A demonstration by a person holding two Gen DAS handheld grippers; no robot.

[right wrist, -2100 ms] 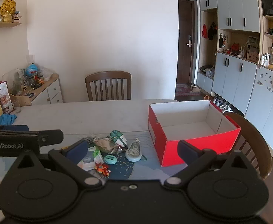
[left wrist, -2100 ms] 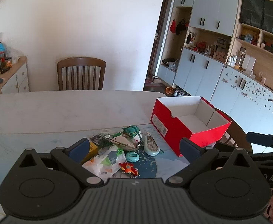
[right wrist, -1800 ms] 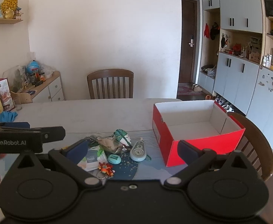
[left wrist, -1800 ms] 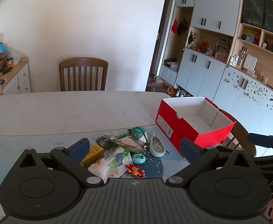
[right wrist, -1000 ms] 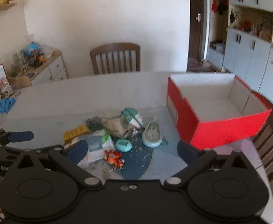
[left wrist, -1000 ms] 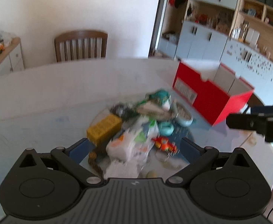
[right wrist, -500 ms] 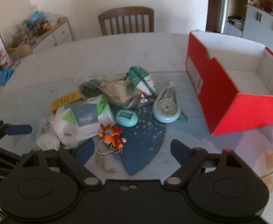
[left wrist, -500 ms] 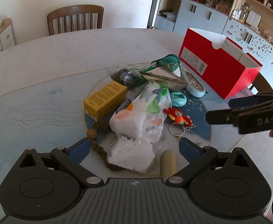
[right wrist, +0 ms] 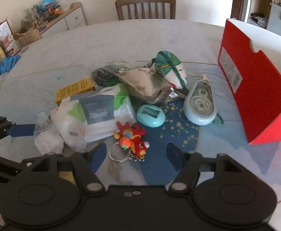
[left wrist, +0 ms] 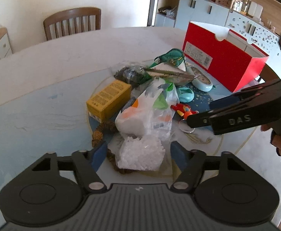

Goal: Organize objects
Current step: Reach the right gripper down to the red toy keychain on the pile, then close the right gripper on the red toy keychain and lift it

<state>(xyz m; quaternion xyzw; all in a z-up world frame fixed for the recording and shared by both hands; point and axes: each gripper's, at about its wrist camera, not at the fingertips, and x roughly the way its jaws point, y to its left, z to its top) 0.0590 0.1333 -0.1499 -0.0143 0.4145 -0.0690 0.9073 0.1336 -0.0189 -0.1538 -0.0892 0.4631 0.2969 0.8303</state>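
The left gripper [left wrist: 138, 153] is closing with a crumpled white plastic bag [left wrist: 140, 154] between its parted fingers, while the right gripper [right wrist: 135, 154] closes around a red plush keychain [right wrist: 132, 139] lying just ahead, the red shoebox [right wrist: 255, 88] standing off right.

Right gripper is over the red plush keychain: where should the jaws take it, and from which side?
Grip the plush body of the red plush keychain, not the ring below it, which lies flat and thin. The soft, raised body should give the jaws more to hold. Come from above; the right gripper already has it between its closing jaws, with no contact visible yet. The white plastic bag crowds its left, so stay clear of that.
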